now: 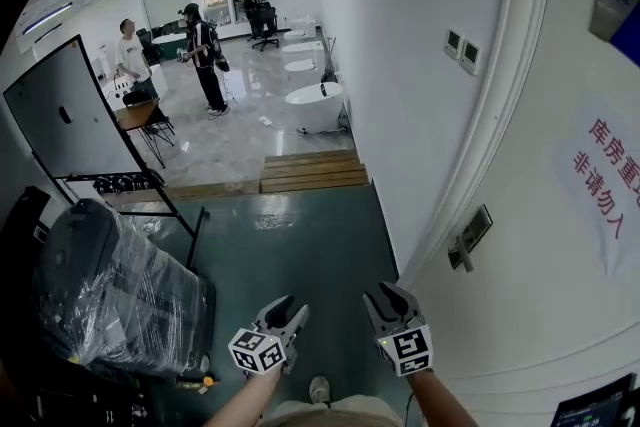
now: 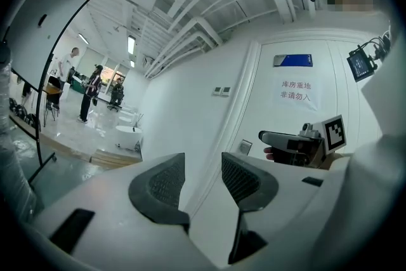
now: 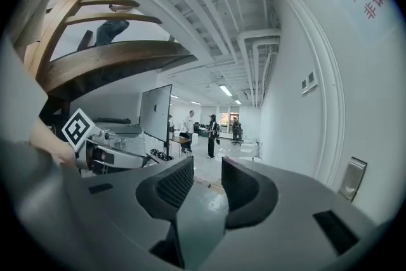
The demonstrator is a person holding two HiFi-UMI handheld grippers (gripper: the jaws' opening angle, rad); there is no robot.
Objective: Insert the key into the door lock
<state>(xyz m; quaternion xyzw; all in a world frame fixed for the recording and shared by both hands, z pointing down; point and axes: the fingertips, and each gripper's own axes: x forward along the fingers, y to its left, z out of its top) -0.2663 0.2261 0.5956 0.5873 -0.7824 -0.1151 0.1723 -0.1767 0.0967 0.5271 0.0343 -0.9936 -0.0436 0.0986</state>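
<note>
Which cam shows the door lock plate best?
Head view: the lock plate sits unobstructed on the white door, its dark part visible. Right gripper view catches the plate slanted near the right edge; left gripper view shows it small, past the jaws.

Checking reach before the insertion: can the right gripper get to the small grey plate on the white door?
Probably yes: the right gripper, jaws apart and empty, hangs below the small grey plate with nothing between them.

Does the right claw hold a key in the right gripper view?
No: the right claw is open, its jaws stand apart and nothing is between them.
</note>
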